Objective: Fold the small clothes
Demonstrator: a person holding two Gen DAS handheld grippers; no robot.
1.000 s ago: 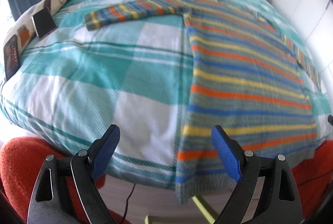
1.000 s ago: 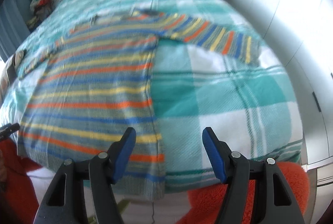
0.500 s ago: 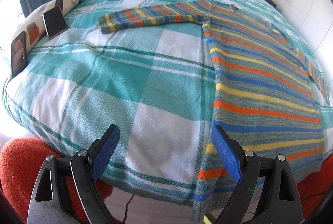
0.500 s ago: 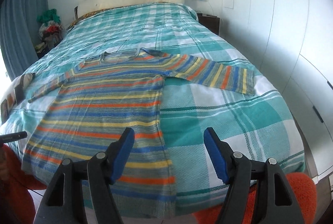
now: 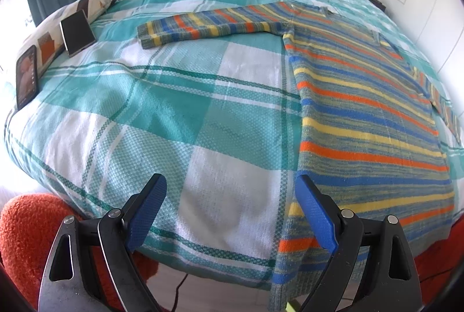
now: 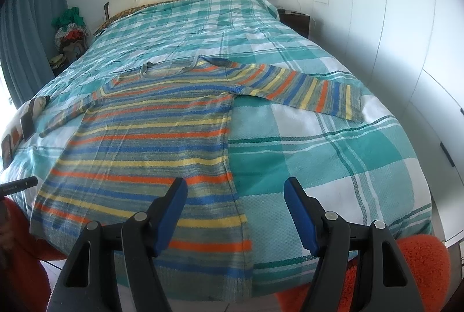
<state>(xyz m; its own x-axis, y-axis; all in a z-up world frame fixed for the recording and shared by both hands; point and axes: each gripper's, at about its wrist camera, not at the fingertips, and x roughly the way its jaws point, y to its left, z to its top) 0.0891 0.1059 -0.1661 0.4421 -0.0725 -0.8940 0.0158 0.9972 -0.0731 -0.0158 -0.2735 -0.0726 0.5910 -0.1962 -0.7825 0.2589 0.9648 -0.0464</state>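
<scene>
One bed (image 6: 333, 155) fills both views under a teal checked cover, and the striped sweater (image 6: 150, 138) lies flat on it, sleeves spread out to either side, its hem hanging just over the bed's foot edge. Two phones (image 5: 76, 32) rest on a cushion near the bed's left side, well apart from the sweater. The left gripper (image 5: 229, 213) hangs spread and empty beside the sweater's side seam; the right gripper (image 6: 235, 213) straddles the opposite seam, also spread, pinching nothing. The knit looks soft, light and limp, likely to sag, so the hem corners or sleeve cuffs seem the best holds.
</scene>
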